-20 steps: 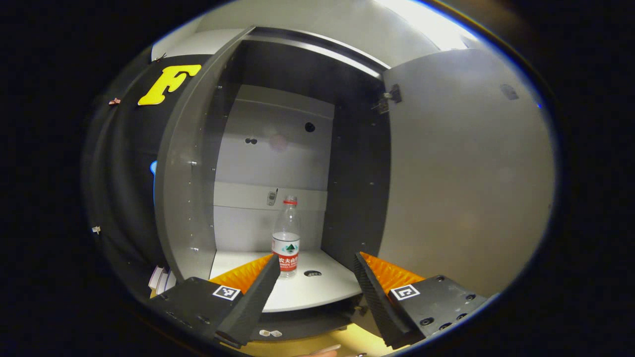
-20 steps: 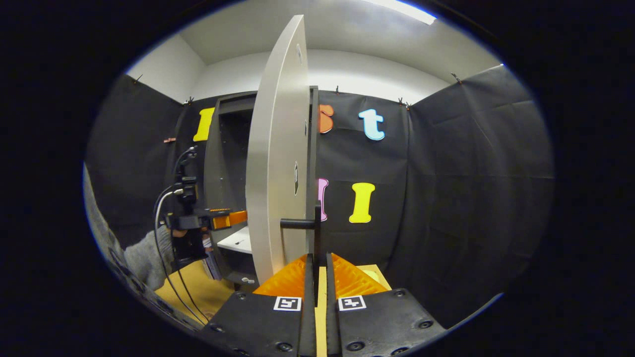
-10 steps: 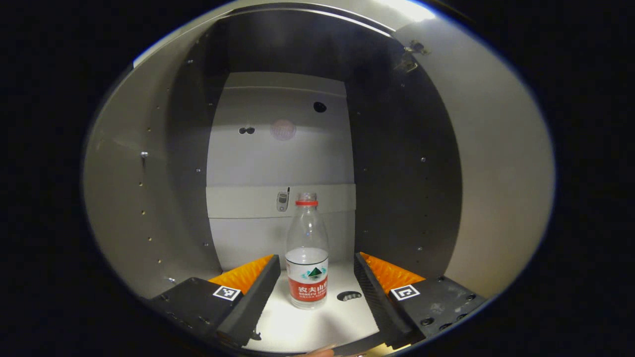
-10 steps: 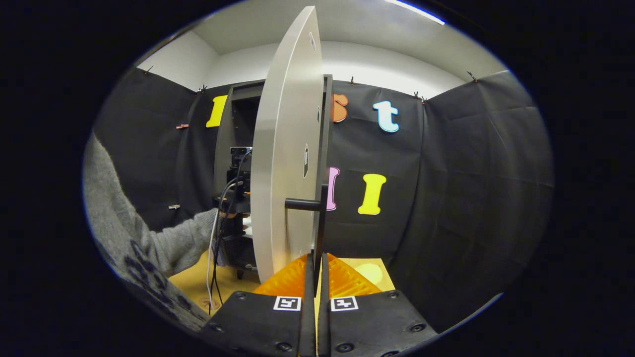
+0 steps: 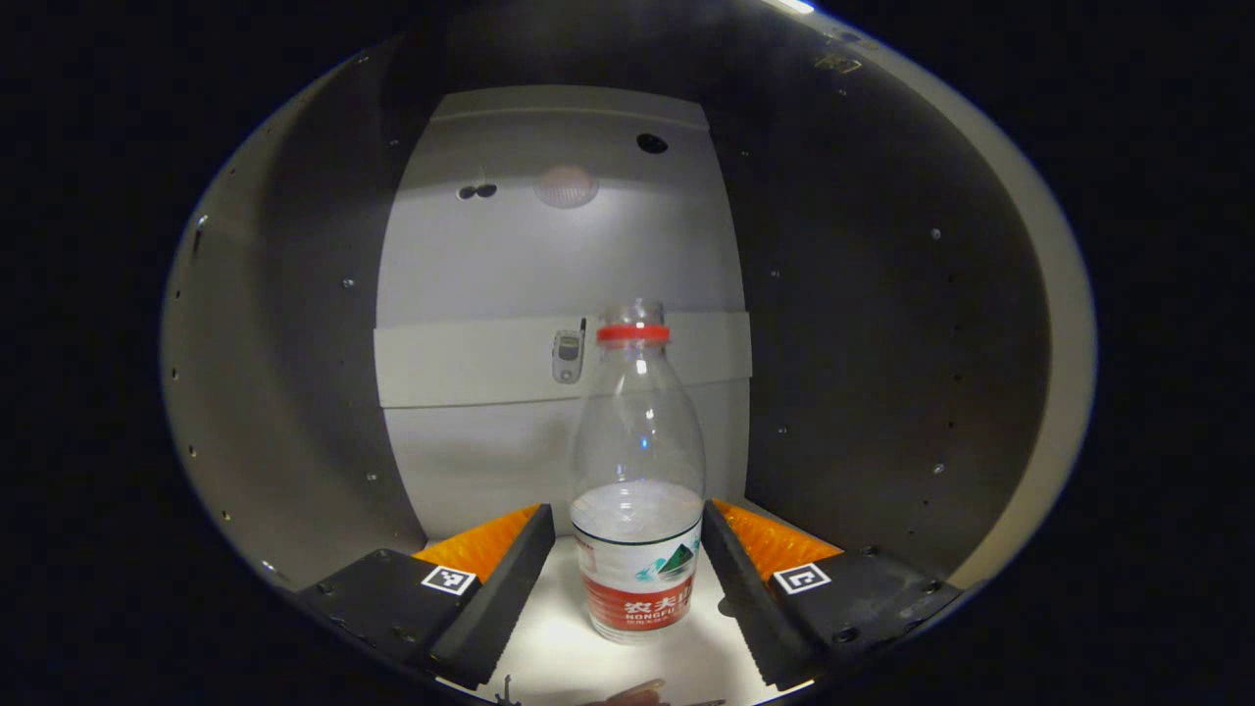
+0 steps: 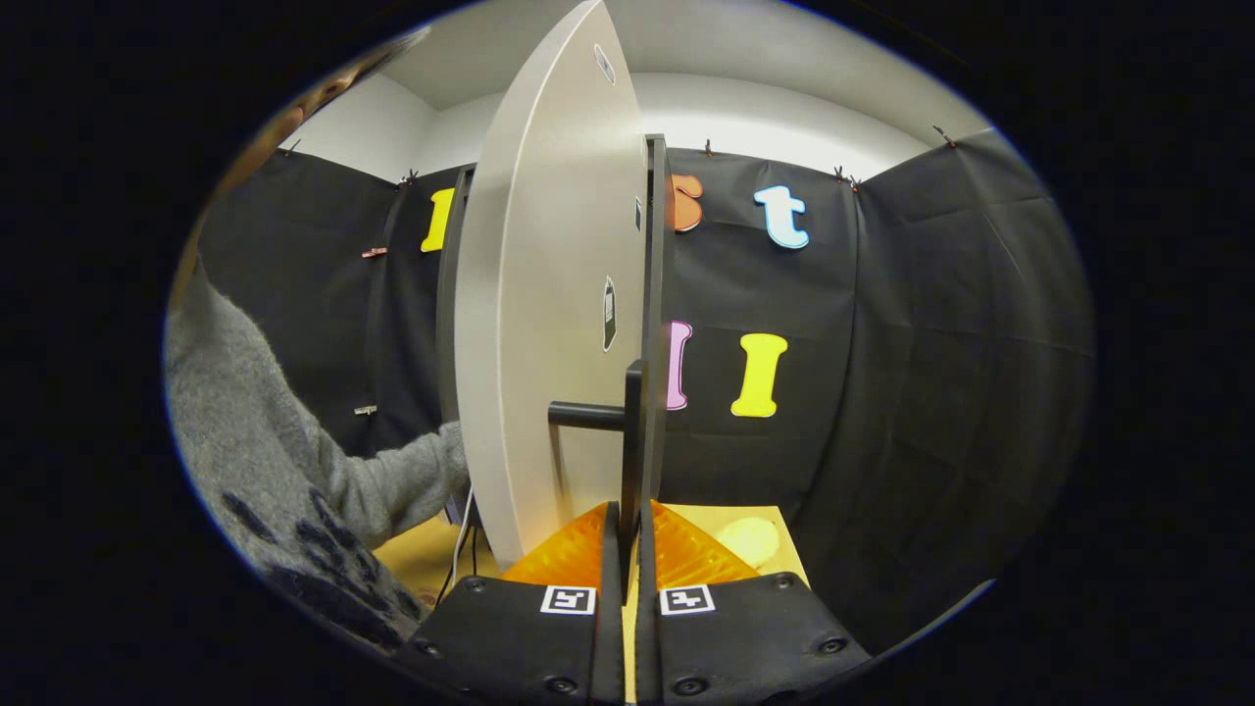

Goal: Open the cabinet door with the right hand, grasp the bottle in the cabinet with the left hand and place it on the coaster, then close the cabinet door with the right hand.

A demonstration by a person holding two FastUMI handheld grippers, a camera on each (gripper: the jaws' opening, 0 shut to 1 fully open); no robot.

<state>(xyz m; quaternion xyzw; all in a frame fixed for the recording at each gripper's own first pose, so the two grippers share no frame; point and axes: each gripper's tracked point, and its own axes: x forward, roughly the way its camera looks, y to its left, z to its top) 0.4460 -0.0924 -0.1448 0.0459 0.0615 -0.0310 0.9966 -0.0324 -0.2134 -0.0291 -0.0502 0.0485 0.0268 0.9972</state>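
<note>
In the left gripper view, the bottle (image 5: 637,471) stands upright on the white cabinet floor (image 5: 559,647), near its front edge, between the spread fingers of the left gripper (image 5: 627,534), which flank it without pressing. In the right gripper view, the right gripper (image 6: 627,534) is clenched on the black door handle (image 6: 632,461) of the open cabinet door (image 6: 549,324). A pale round coaster (image 6: 750,537) lies on the wooden bench beyond; a grey sleeve (image 6: 294,471) reaches behind the door.

The clear water bottle (image 5: 636,471) wears a red cap ring and a white label with a red band and a green mark. Either side of it, the left claw (image 5: 627,564) shows black fingers backed in orange. The cabinet door (image 6: 549,324) is pale grey, its handle (image 6: 627,431) black, the sleeve (image 6: 294,471) beside it grey with dark blots.
</note>
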